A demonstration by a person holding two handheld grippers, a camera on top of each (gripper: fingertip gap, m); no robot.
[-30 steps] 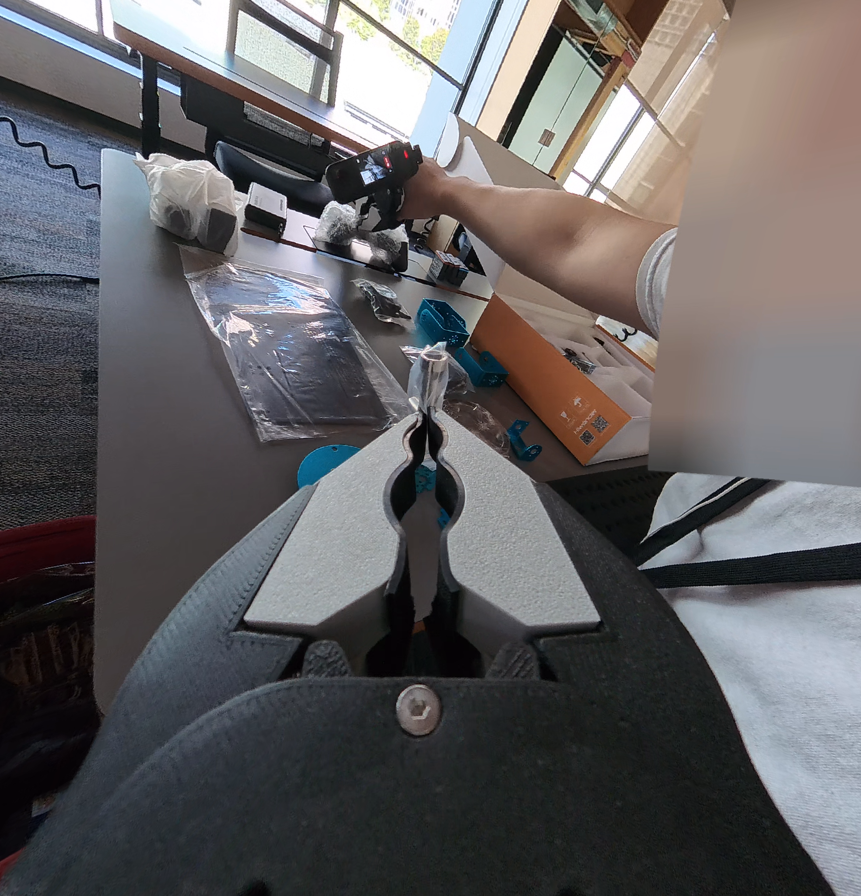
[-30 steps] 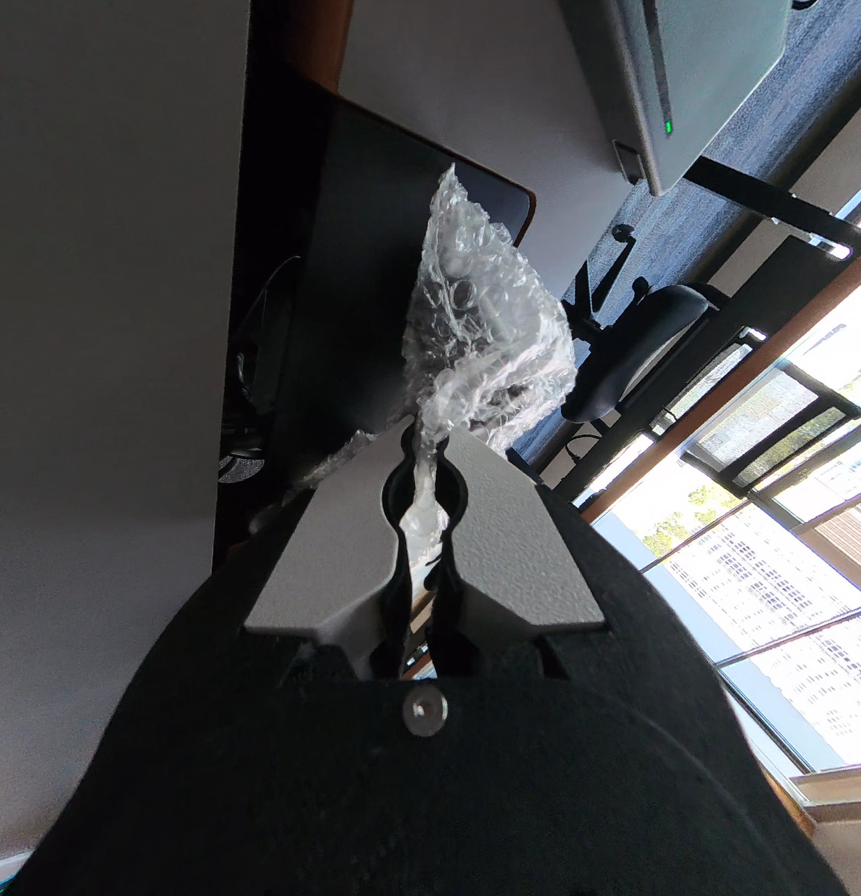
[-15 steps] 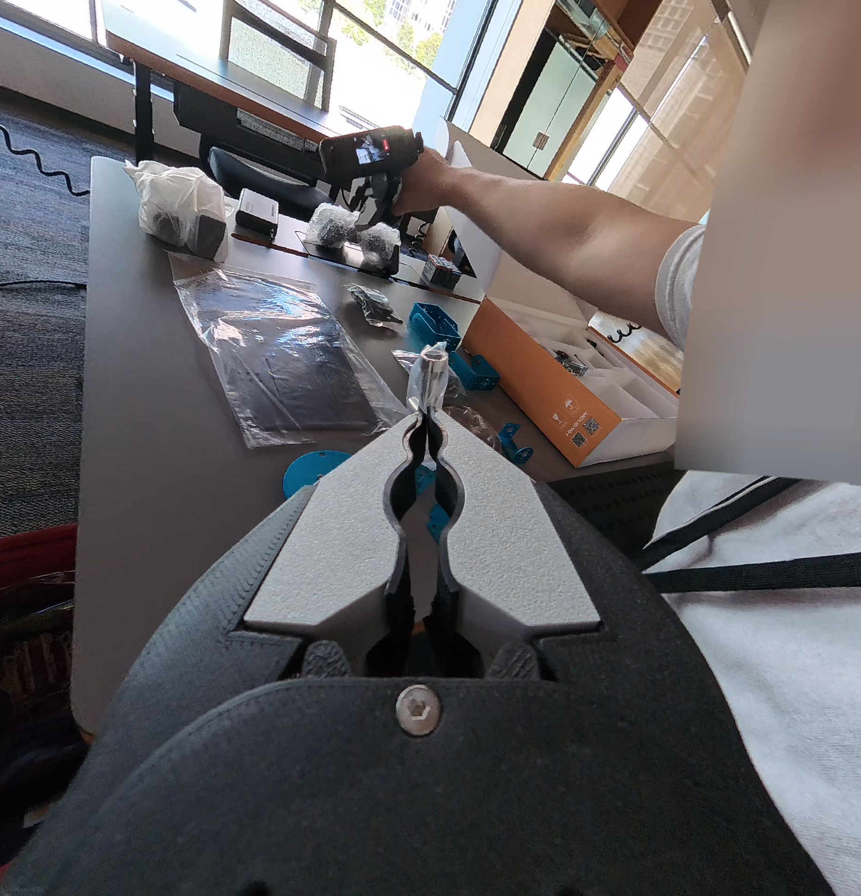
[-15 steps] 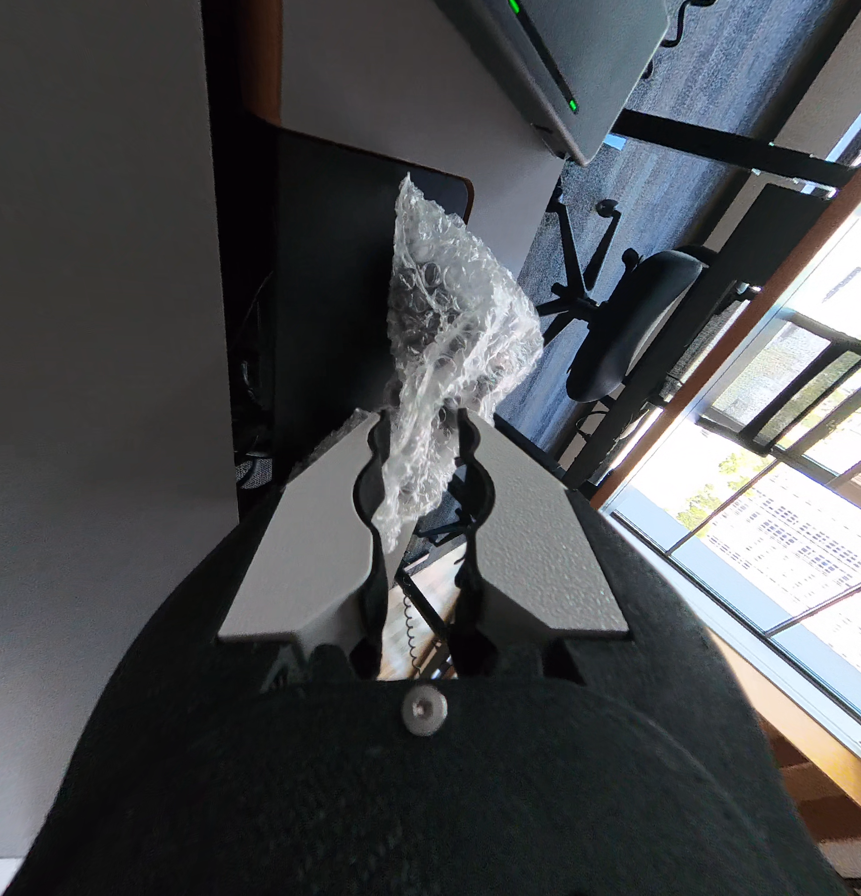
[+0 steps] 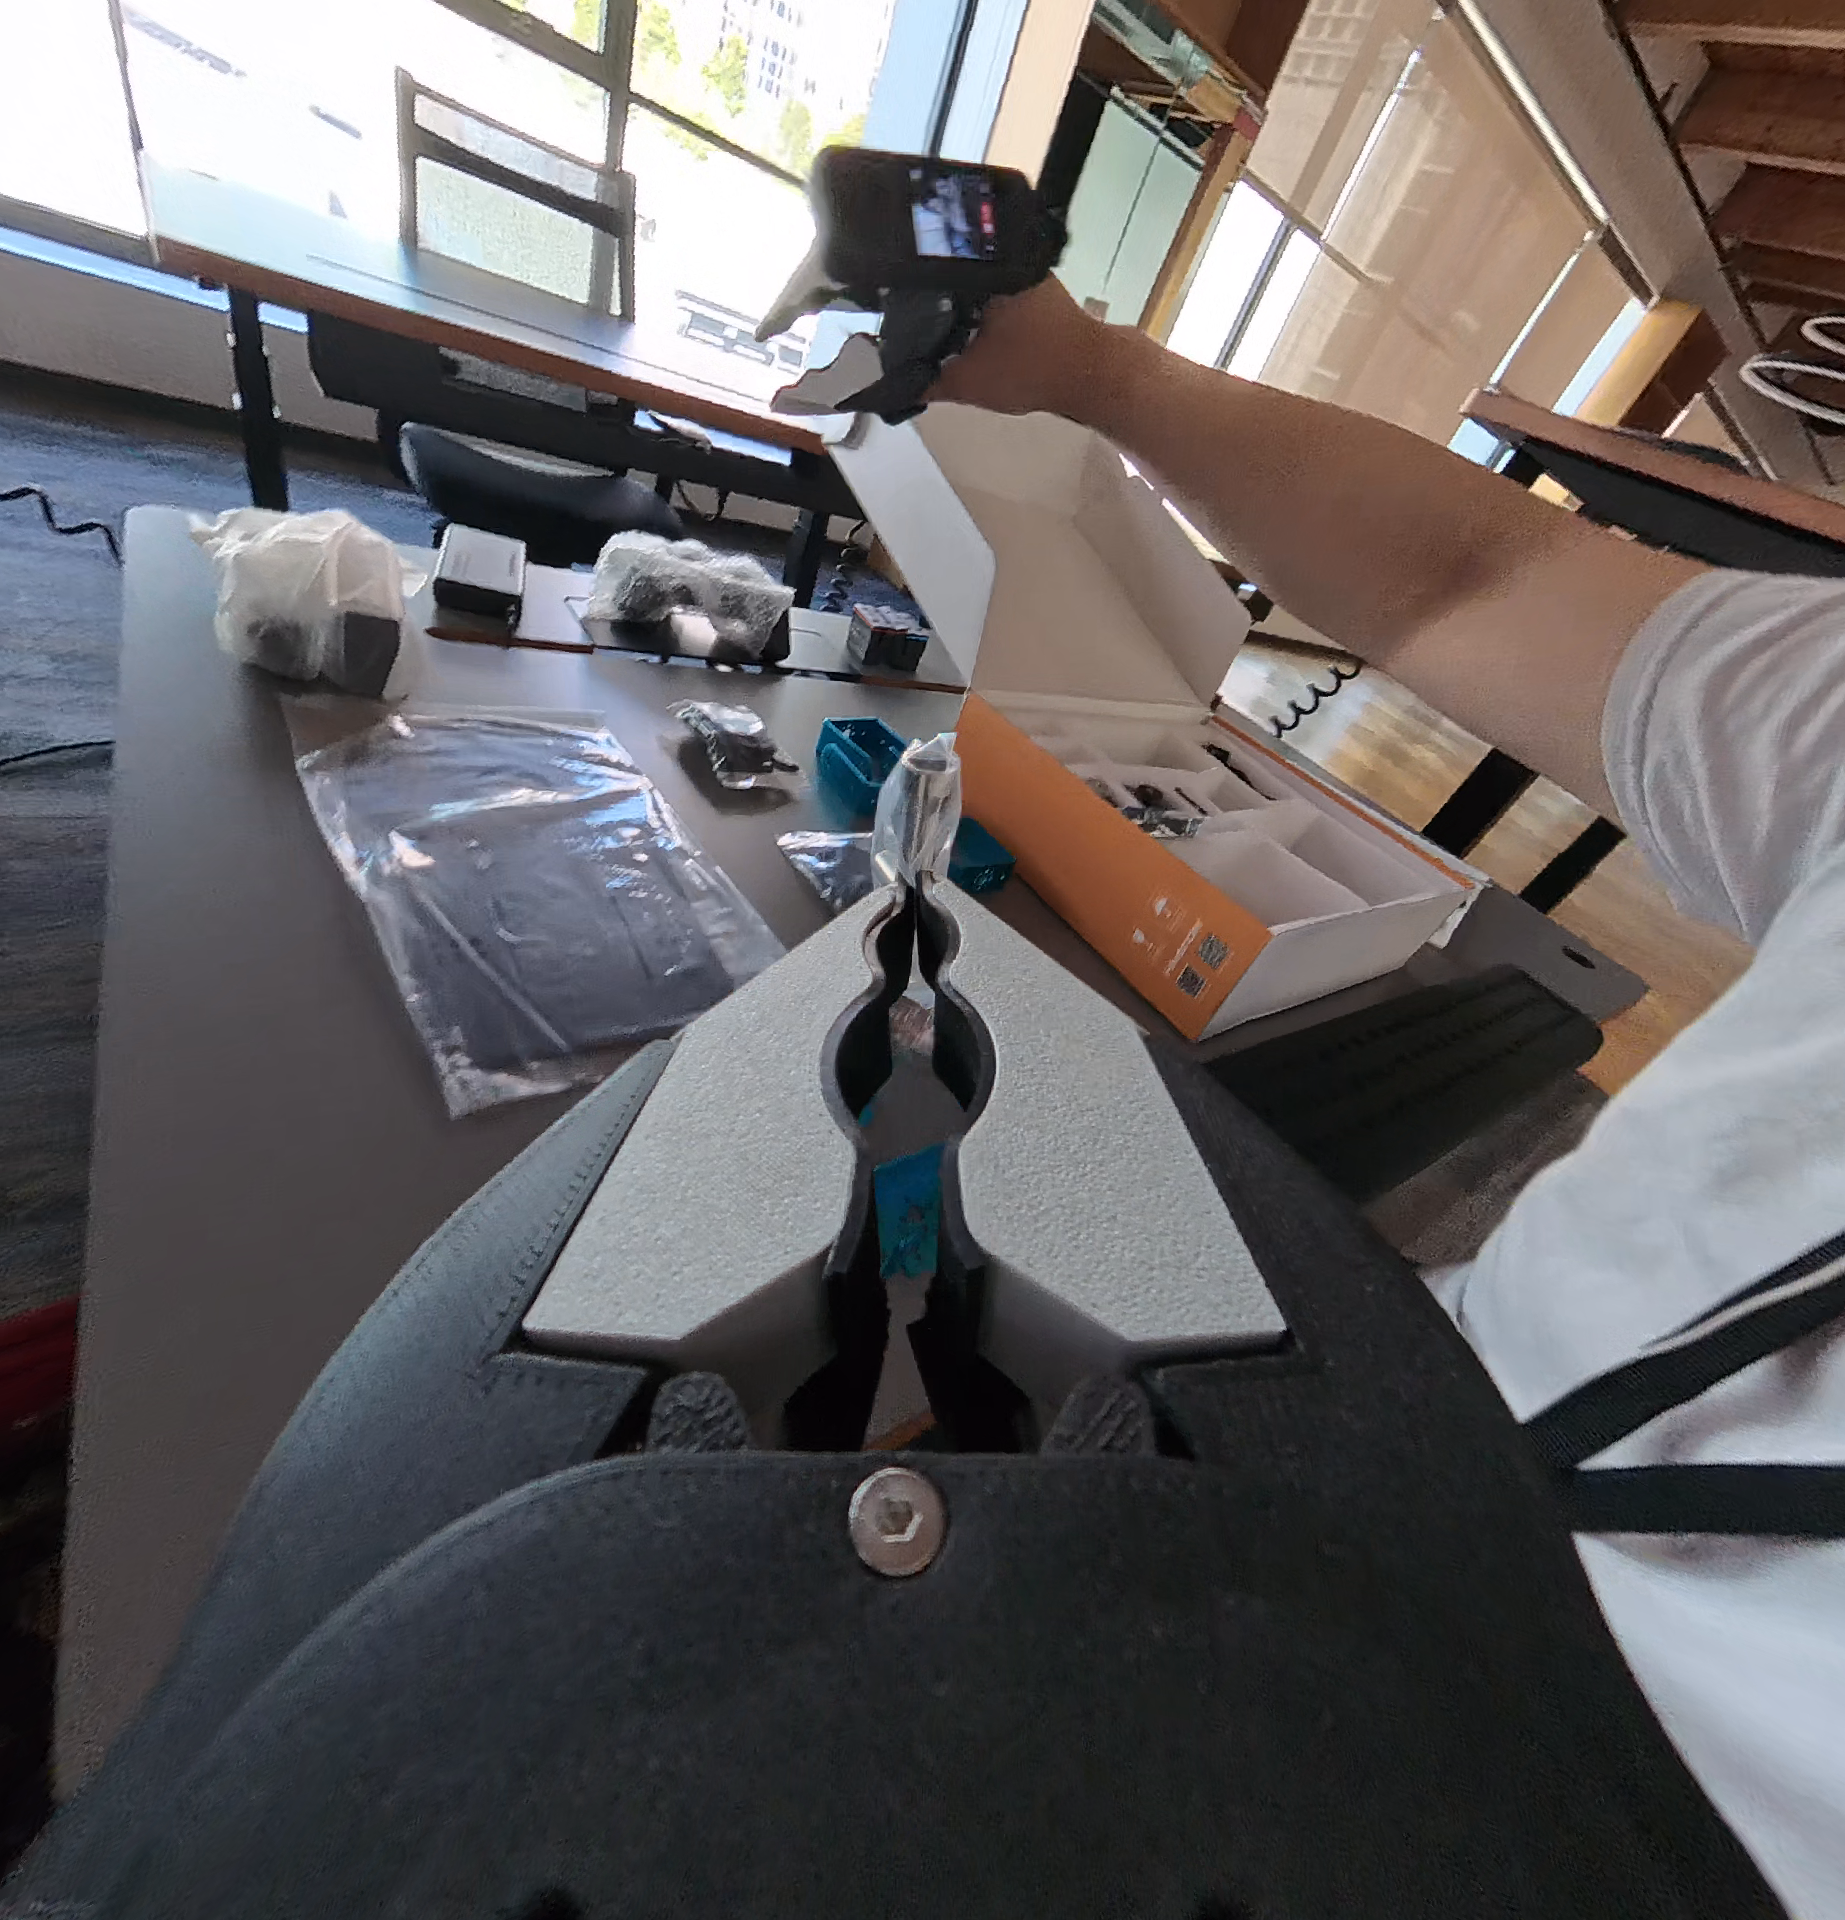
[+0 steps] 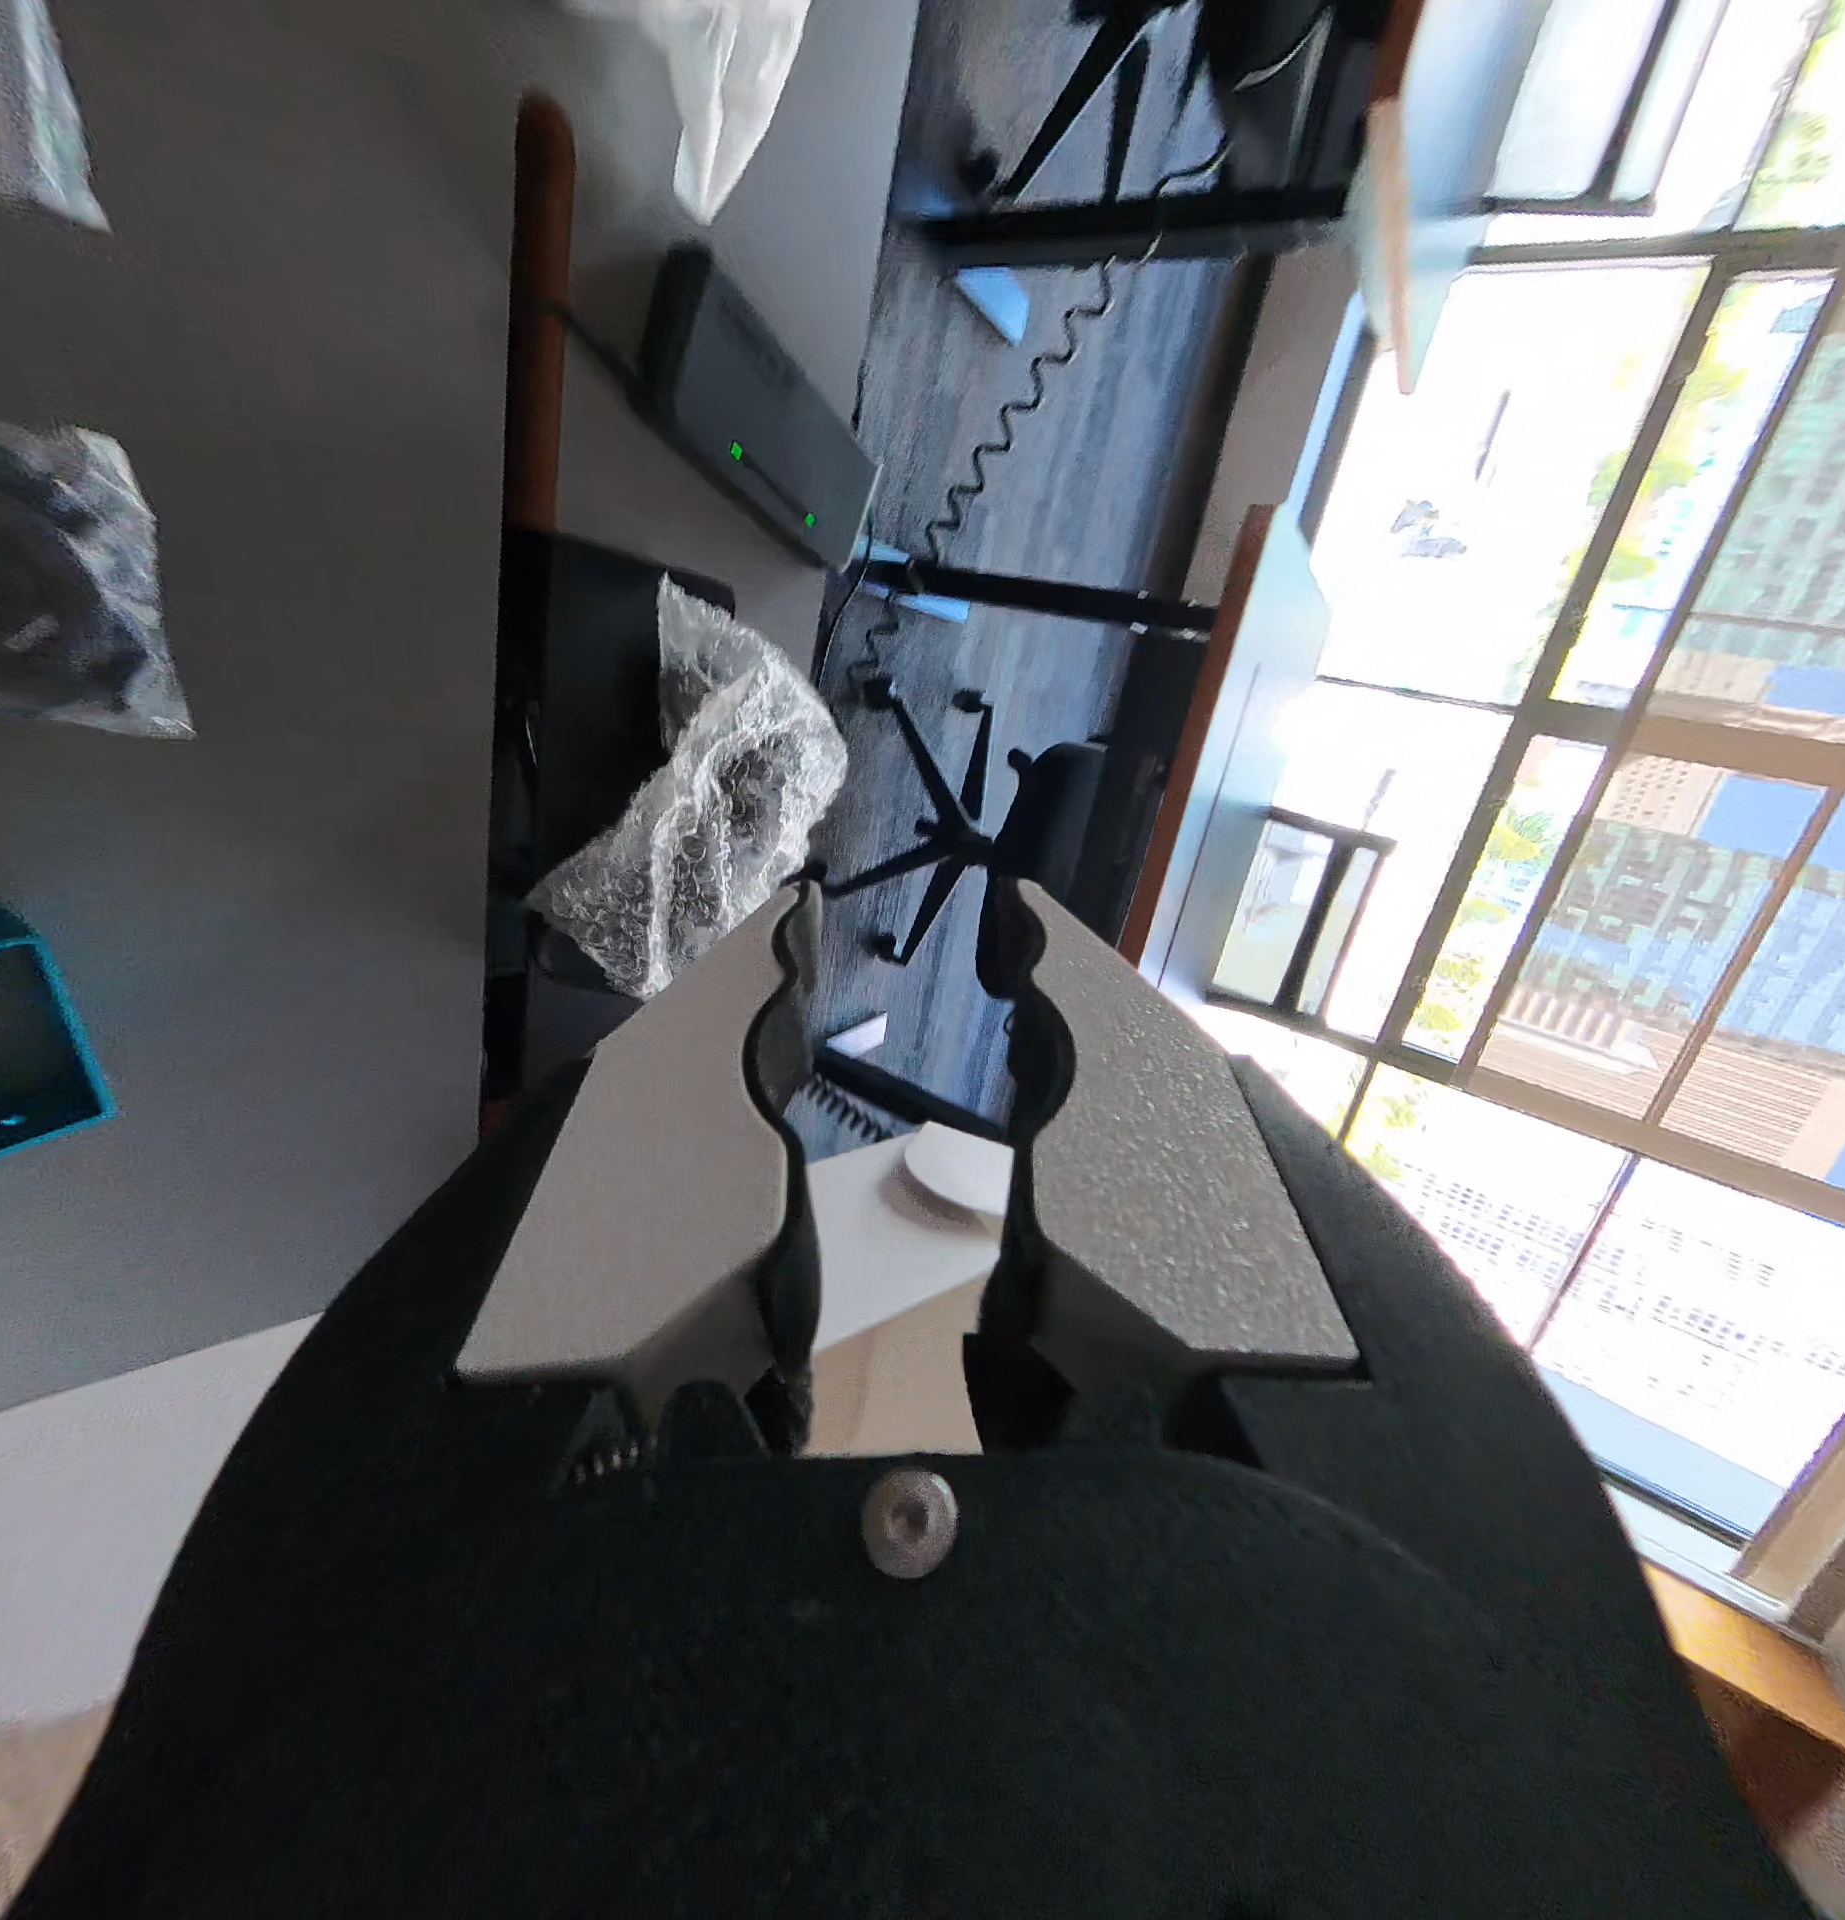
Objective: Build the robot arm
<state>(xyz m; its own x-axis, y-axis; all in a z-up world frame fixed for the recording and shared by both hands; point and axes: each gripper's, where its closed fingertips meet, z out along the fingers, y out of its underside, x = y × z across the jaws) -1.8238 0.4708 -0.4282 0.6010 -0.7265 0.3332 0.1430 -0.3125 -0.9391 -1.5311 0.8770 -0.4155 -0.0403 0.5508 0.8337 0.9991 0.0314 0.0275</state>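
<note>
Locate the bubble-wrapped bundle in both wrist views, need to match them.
Left wrist view: bubble-wrapped bundle lies at the far end of the grey table, upper centre, below the raised right claw.
Right wrist view: bubble-wrapped bundle sits left of centre, just beyond the open right claw, apart from it.
Shared landmark: the black office chair behind the bundle.
</note>
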